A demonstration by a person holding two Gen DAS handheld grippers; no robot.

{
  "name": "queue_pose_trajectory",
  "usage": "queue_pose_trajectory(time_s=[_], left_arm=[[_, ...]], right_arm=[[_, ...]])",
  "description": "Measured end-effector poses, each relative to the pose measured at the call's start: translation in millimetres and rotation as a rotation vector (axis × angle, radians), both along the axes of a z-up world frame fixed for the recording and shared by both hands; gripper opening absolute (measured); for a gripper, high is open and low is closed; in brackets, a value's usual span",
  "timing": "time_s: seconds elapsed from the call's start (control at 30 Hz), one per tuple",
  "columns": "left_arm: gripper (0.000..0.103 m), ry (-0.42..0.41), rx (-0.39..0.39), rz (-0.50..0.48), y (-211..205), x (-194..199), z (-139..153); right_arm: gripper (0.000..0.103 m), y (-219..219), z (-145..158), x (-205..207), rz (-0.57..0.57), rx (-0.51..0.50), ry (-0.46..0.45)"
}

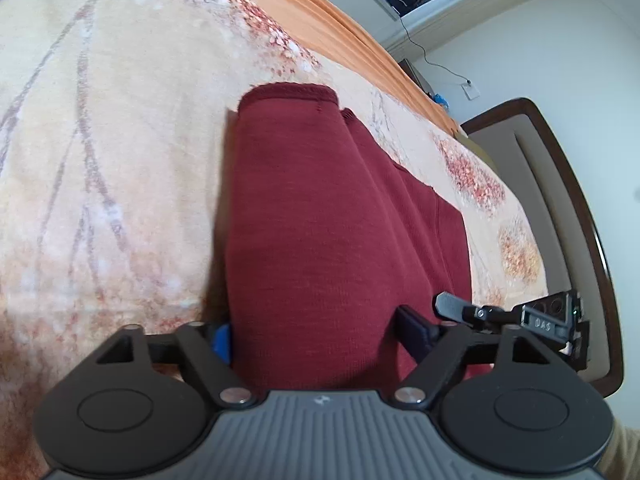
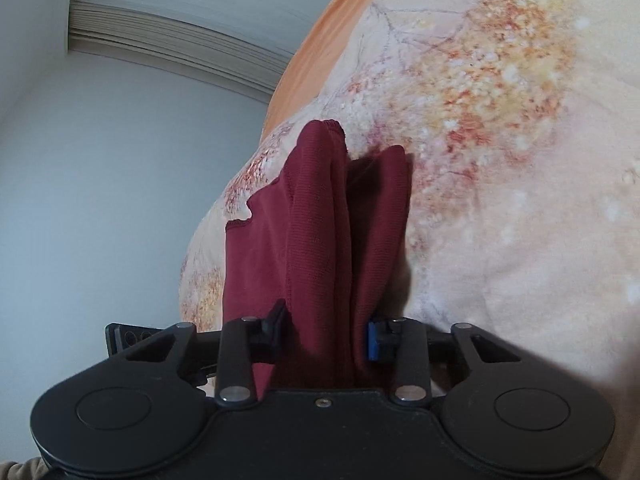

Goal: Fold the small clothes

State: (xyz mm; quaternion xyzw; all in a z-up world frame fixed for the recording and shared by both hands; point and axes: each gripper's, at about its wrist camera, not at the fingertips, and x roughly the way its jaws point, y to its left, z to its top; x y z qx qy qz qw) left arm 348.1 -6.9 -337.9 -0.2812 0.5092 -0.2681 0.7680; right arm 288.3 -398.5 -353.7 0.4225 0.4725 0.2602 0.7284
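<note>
Both grippers are at the near edge of a dark red garment [image 1: 332, 220] on a floral bedspread [image 1: 120, 140].

The left gripper [image 1: 320, 336] has the cloth running up between its fingers; the jaws stand wide, the blue pad [image 1: 222, 342] just beside the fabric's left edge and the dark finger [image 1: 414, 328] at its right side — whether either presses on the cloth I cannot tell. The right gripper [image 2: 326, 332] has its jaws drawn in on a bunched, doubled-up section of the same garment [image 2: 320, 220], black finger [image 2: 274, 326] on one side and blue pad [image 2: 374, 340] on the other — both against the folds. The garment lies lengthwise away from the cameras on the bedspread [image 2: 500, 160], its hemmed far end near an orange border [image 1: 320, 16]. A headboard [image 1: 576, 200] shows at the right of the left wrist view.
</note>
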Motion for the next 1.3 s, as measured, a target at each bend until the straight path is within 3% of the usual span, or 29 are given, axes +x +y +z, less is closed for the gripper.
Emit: queue_pose_trajectory(time_s=[0.13,0.2,0.3,0.67,0.87,1.1,1.3], left_arm=[[0.066,-0.004,0.022,0.004,0,-2,4],[0.05,-0.007,0.025,0.012,-1,-3,6],[0.041,-0.025,0.053,0.012,-3,-7,12],[0.036,-0.046,0.109,-0.001,-13,-16,43],[0.036,-0.06,0.111,0.015,0,-41,60],[0.036,-0.048,0.113,0.093,51,-92,80],[0.036,-0.054,0.167,0.217,126,-134,104]], right_arm=[[0.036,5,5,0,0.009,-0.043,-0.012],[0.035,5,5,0,0.009,-0.055,-0.011],[0.034,9,7,0,0.008,-0.068,-0.01],[0.032,18,34,-6,0.0,-0.096,-0.024],[0.032,31,52,-22,0.007,-0.075,-0.035],[0.032,79,71,-42,0.088,-0.057,-0.039],[0.032,163,81,-38,0.202,-0.015,-0.042]])
